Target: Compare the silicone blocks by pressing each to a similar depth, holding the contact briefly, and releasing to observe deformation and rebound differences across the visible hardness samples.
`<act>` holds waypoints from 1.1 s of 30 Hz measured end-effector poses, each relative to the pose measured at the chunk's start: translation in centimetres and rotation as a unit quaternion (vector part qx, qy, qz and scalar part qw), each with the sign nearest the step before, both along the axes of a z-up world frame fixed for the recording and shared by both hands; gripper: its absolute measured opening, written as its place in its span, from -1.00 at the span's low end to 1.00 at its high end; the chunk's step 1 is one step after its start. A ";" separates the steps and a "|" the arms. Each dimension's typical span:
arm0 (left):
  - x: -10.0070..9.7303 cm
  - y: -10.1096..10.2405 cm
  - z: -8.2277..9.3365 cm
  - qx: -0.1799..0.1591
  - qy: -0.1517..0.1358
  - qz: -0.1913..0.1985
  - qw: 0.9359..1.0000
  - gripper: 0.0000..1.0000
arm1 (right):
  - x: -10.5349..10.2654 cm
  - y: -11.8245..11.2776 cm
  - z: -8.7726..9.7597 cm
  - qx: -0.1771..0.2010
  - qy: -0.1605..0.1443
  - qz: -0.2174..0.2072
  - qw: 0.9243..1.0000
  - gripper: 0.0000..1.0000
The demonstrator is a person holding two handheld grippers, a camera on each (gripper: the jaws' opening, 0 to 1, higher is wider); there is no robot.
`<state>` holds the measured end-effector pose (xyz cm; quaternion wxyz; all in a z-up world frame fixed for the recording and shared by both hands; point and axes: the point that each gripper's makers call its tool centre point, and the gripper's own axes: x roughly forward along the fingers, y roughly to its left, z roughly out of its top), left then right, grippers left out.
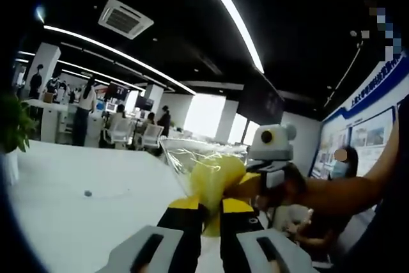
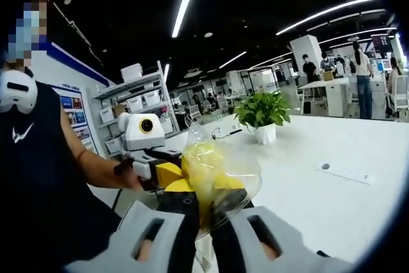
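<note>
A soft yellow block (image 1: pixel 217 180) wrapped in clear crinkled plastic film (image 1: pixel 192 158) hangs in the air above the white table (image 1: pixel 77 222), held between both grippers. My left gripper (image 1: pixel 211 214) is shut on its near end with black-and-yellow fingertips. The right gripper (image 1: pixel 262 182), held by a hand, comes in from the right and grips the other side. In the right gripper view the yellow block (image 2: pixel 203 164) bulges inside the film (image 2: pixel 246 177) just above my right gripper (image 2: pixel 206 212), which is shut on it. The left gripper (image 2: pixel 160 174) meets it from the left.
A potted green plant (image 2: pixel 262 116) and a white power strip (image 2: pixel 345 174) stand on the table (image 2: pixel 319 215). A small dark dot (image 1: pixel 87 193) lies on the tabletop. Shelves with boxes (image 2: pixel 137 103) stand behind. Another person (image 1: pixel 342 171) sits at the right, and several people stand far back.
</note>
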<state>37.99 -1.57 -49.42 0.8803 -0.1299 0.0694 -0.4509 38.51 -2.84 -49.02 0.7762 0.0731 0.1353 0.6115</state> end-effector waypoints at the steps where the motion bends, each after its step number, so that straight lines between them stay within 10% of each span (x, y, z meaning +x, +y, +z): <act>1: 0.0 0.0 0.0 0.000 -0.001 0.000 1.000 -0.85 | 0.0 0.1 0.0 -0.001 -0.001 0.000 1.000 -1.00; 31: 0.6 -0.2 1.2 0.027 -0.028 0.019 0.999 -0.91 | 0.6 -0.4 1.1 0.011 -0.027 -0.021 0.999 -1.00; 33: 0.7 -0.3 1.9 0.005 -0.019 0.010 1.000 -0.95 | 0.7 -0.6 1.6 0.041 0.011 -0.023 0.999 -0.94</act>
